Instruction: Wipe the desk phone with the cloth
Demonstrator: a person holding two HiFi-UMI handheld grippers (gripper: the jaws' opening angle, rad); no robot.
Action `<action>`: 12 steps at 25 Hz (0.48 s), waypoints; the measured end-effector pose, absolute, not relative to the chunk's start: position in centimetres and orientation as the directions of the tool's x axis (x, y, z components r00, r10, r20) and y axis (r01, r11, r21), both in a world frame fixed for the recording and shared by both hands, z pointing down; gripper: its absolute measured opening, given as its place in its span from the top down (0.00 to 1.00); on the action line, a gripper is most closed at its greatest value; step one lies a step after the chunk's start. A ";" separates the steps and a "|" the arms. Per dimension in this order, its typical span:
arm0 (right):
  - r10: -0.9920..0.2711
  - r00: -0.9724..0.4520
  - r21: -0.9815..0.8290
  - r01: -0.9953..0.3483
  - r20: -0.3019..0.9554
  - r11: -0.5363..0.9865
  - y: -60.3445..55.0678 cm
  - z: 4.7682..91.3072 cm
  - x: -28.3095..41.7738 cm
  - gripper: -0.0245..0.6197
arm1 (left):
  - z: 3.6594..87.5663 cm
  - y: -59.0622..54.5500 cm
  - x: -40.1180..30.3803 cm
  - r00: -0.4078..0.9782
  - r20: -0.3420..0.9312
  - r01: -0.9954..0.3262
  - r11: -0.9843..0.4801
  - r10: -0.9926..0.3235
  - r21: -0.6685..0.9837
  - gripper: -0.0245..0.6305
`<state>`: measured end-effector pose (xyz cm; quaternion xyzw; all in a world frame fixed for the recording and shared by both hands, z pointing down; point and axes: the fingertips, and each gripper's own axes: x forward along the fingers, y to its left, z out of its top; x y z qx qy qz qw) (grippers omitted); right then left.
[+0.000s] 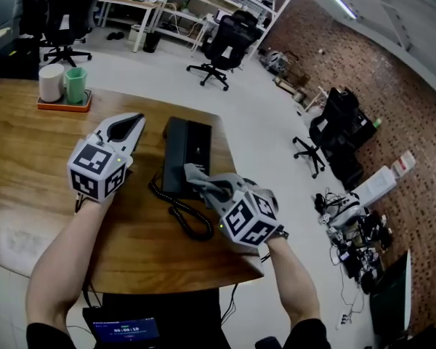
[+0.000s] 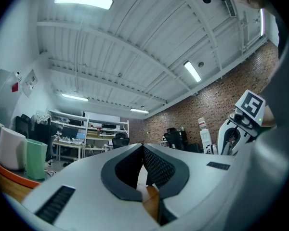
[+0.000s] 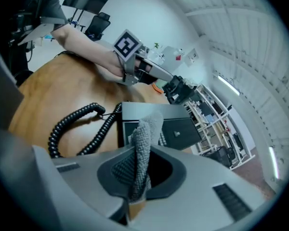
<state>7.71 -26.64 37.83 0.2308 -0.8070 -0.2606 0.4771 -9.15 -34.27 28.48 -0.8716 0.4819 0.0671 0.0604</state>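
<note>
We are pinching the cloth [image 1: 195, 173] in our right gripper [image 1: 212, 190] over the phone [image 1: 183, 147]; our left gripper [image 1: 133, 124] is hovering closed, empty.

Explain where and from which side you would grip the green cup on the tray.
Grip the green cup by its upper wall, coming from above with one of the jaws inside its open mouth. It stands upright on the tray. The white cup stands close beside it, on its left in the head view, so a side approach from there looks blocked.
</note>
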 end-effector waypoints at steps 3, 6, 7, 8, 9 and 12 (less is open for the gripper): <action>-0.597 -0.454 0.622 -0.112 0.662 0.775 -24.7 39.6 7.3 0.92 | 29.5 -34.3 -9.3 0.537 -0.165 -0.842 -0.538 -0.828 -0.043 0.96; -0.565 -0.484 0.586 -0.124 0.669 0.801 -23.0 40.2 7.0 0.92 | 30.1 -34.2 -9.1 0.550 -0.153 -0.834 -0.550 -0.821 -0.041 0.96; -0.561 -0.503 0.574 -0.147 0.658 0.805 -22.6 39.8 7.0 0.92 | 30.0 -34.2 -8.9 0.555 -0.146 -0.831 -0.555 -0.819 -0.039 0.96; -0.567 -0.525 0.567 -0.182 0.635 0.804 -22.3 39.0 7.2 0.92 | 30.0 -34.0 -8.5 0.561 -0.137 -0.827 -0.561 -0.817 -0.037 0.96; -0.581 -0.554 0.562 -0.228 0.596 0.795 -22.0 37.8 7.5 0.92 | 29.9 -33.9 -8.1 0.567 -0.127 -0.823 -0.567 -0.814 -0.036 0.96; -0.630 -0.686 0.531 -0.403 0.365 0.746 -20.8 32.3 7.8 0.92 | 29.7 -33.6 -6.8 0.585 -0.098 -0.810 -0.584 -0.805 -0.047 0.96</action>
